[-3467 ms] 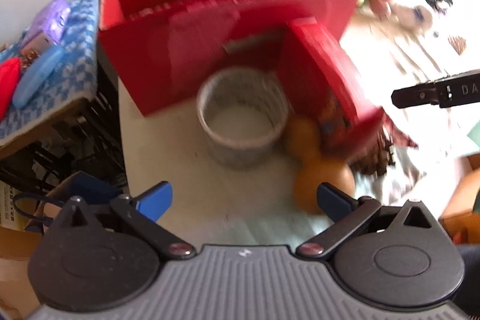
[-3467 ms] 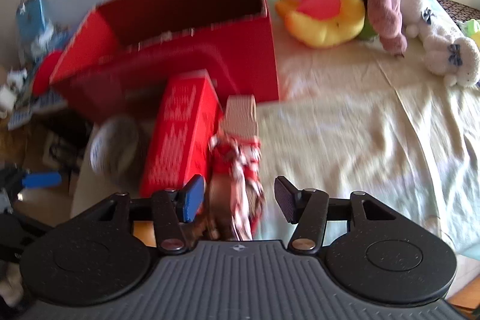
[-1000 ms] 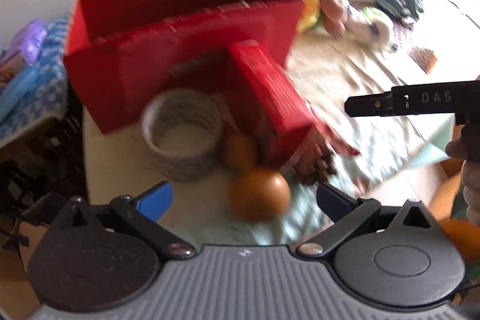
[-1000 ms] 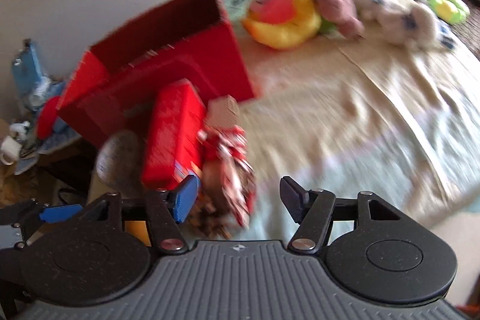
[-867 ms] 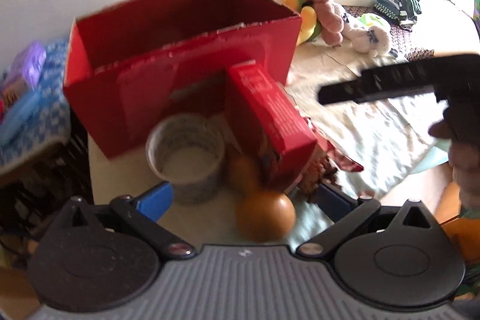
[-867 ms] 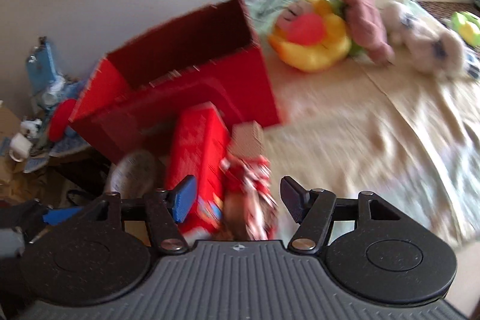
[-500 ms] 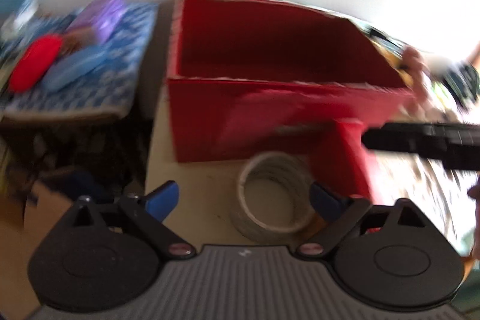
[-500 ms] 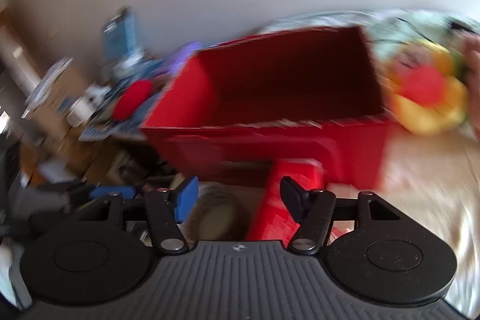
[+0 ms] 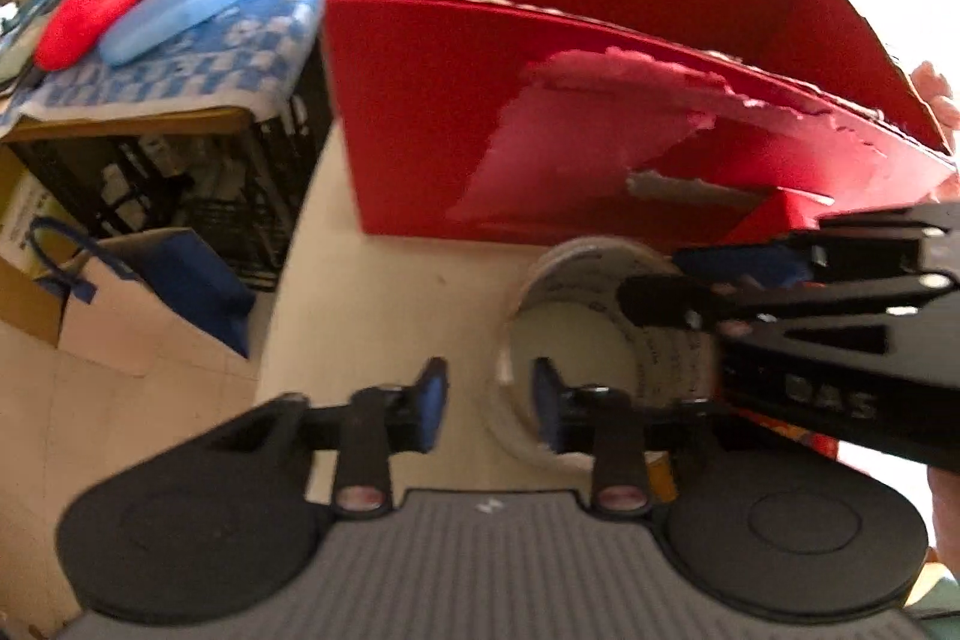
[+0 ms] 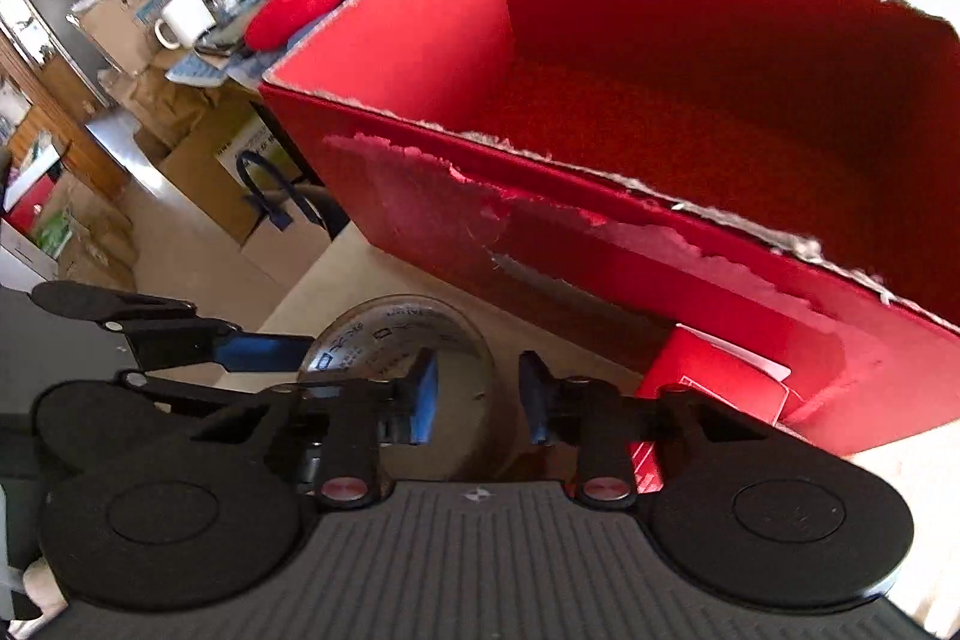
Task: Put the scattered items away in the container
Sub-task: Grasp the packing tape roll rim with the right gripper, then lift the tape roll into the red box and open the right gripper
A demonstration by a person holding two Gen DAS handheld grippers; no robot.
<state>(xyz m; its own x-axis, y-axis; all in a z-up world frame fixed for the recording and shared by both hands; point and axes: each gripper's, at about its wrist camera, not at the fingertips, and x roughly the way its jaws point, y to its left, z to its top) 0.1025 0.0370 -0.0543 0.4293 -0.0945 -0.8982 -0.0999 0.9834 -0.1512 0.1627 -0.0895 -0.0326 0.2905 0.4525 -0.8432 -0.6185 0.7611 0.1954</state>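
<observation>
Evidently both tongs go for one item, the white paper cup (image 9: 606, 340), perhaps because its thin round wall is easier to lift pinched from two sides. The left gripper (image 9: 487, 397) has just been closing to a narrow gap. It straddles the cup's near rim with one finger inside, and its outer pad is not yet touching. The right gripper (image 10: 477, 391) has likewise been closing and straddles the opposite rim. Whether its pads already press, I cannot tell. Just beyond both sets of fingertips stands the open red box (image 9: 450, 112), its floor bare where visible. A small red carton (image 10: 714, 382) leans against the box, right of the right tongs.
</observation>
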